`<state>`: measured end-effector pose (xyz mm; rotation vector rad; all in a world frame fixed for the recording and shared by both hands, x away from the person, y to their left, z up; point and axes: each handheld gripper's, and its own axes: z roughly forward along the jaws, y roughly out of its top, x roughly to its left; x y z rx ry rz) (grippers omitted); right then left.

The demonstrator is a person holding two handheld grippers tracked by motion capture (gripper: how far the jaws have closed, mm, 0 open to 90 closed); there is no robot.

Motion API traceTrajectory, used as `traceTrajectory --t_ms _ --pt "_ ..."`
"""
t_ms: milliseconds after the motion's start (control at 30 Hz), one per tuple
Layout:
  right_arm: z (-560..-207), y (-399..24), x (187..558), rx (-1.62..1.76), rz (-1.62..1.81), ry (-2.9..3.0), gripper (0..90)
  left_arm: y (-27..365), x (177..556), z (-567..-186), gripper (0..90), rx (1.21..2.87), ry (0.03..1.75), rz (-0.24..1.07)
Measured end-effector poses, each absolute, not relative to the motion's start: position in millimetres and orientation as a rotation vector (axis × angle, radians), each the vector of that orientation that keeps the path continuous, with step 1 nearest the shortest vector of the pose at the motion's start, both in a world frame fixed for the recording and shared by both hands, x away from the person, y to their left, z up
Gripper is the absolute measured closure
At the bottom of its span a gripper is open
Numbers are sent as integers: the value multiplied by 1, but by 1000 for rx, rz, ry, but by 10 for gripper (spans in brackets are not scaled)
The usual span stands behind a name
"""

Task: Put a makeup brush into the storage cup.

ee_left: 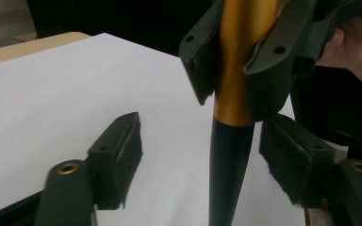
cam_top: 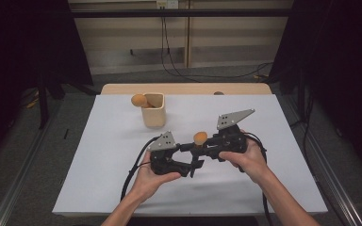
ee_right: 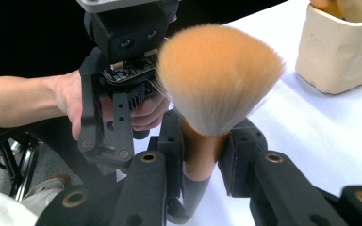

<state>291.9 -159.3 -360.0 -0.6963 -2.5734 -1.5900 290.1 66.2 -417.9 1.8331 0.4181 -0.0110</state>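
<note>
A makeup brush with a fluffy orange head stands upright in the middle of the table. My right gripper is shut on its gold ferrule, the head rising just above the pads. Below that grip, my left gripper comes in from the left. Its jaws stand on either side of the brush's dark handle, with a gap showing on both sides. A hand holds each gripper.
A cream cup stands at the back left of the white sheet, with a second orange brush leaning out of it. The cup sits beyond my right gripper. Dark floor and cables surround the table.
</note>
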Motion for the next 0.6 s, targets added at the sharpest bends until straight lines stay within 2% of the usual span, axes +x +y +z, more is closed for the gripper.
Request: traceTrajectory --t_ms 167,333,600 --pt "-361 -159 294 -707 -1598 -2571 730 67 290 -418 459 1825 402 -22" --pt "-362 -160 295 -708 -1605 -2565 730 69 291 -418 544 1804 402 -54" --pt "-363 -162 294 -726 -1616 -2554 730 69 291 -418 627 1794 390 -66"
